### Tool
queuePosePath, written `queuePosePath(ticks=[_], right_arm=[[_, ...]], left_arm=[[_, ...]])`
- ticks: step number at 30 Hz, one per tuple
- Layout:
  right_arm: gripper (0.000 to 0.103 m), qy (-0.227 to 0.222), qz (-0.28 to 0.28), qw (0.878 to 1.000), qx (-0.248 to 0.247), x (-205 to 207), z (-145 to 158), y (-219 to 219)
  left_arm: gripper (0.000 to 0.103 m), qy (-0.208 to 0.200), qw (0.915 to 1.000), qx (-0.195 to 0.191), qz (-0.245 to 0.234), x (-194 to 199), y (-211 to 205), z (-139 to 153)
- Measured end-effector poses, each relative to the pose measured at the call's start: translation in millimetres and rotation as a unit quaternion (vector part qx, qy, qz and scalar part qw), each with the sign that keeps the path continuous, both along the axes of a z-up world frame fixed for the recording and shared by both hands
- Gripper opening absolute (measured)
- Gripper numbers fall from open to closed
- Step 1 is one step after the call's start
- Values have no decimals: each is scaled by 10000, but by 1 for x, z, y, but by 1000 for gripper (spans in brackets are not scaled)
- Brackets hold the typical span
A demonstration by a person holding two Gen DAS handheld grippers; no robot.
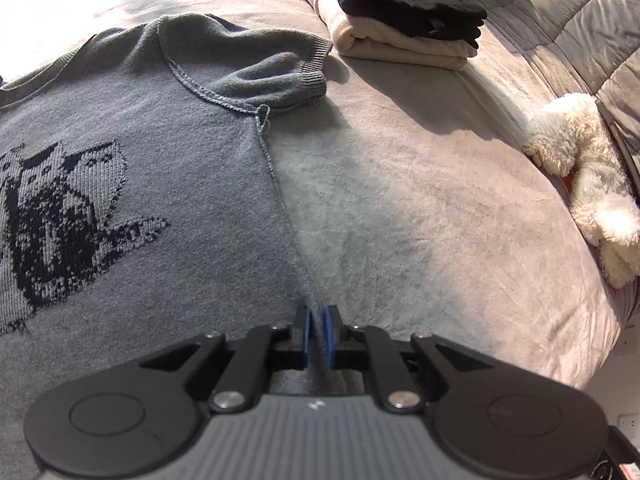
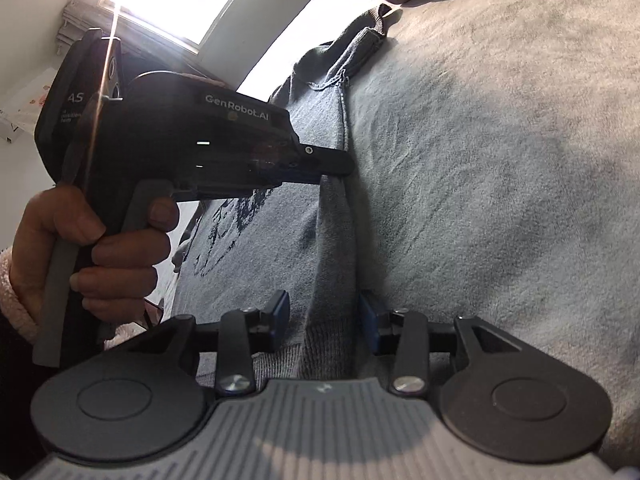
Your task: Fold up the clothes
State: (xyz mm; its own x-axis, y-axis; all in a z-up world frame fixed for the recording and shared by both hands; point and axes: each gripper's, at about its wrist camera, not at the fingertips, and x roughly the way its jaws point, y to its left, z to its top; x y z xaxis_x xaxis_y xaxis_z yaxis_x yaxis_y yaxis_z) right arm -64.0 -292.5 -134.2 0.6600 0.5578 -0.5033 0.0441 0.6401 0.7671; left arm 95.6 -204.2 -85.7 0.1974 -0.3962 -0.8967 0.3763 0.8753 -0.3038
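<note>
Left wrist view: the grey knit sweater (image 1: 140, 184) lies spread flat on the pale grey bed cover (image 1: 420, 208), taking up the left half of the picture.
Sweater detail: a dark knitted cat pattern (image 1: 60, 220) on the body; one short sleeve (image 1: 272, 68) with a ribbed cuff lies crumpled at the top.
Left gripper (image 1: 318, 336): its blue pads are pressed together on the sweater's side seam, a thin ridge of fabric pinched between them.
Right wrist view: the right gripper (image 2: 324, 316) has its blue pads apart, straddling the raised side edge near the ribbed hem (image 2: 324, 352); the pads do not press on the fabric.
Hand (image 2: 92, 256): wrapped round the handle of the left gripper, a fluffy pink cuff (image 2: 16, 300) at the wrist.
Further out: a folded stack, black garment (image 1: 404, 0) on top of a cream garment (image 1: 400, 46), sits just beyond the sleeve.
Right edge: a white plush toy (image 1: 580, 172) lies beside a quilted grey blanket (image 1: 580, 40).
</note>
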Motion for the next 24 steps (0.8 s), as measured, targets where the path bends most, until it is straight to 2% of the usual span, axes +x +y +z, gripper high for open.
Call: queuePosePath(ticks=[2,3,5,7,10,14,17,18,22,24], right_arm=[[37,46,86,9999,56,2,-1,0],[23,99,124,9998,108,2,-3,0],[9,281,119,9992,258,-1,-8,-5],[7,370,49,9988,321,-6,-9,-10],[7,433,-43,9987,268,-12,-6,-17],[6,578,-81,9981,194,-13,-2,-22],[9,564,7,9984,-97,-12,7,-20],[16,547,35,9983,-197,-12,11,-20],[22,316,128,9978,-576,-5,34,-17],[48,210,135,9964,-812,2,45,-15]], left_arm=[[3,252,9990,-334,158,0,2,-3],[3,325,9983,-436,211,-1,1,-5],[3,187,9992,-335,145,-6,-3,-6],[4,138,9992,-370,80,-11,-2,-7],[9,25,9978,-659,59,-16,14,-1],[25,-376,9963,-722,288,-15,58,8],[32,-744,9934,-674,561,-13,104,9],[34,-869,9920,-630,662,-12,119,8],[34,-1104,9849,-508,1232,-9,179,-2],[36,-1104,9802,-474,1575,-3,207,-7]])
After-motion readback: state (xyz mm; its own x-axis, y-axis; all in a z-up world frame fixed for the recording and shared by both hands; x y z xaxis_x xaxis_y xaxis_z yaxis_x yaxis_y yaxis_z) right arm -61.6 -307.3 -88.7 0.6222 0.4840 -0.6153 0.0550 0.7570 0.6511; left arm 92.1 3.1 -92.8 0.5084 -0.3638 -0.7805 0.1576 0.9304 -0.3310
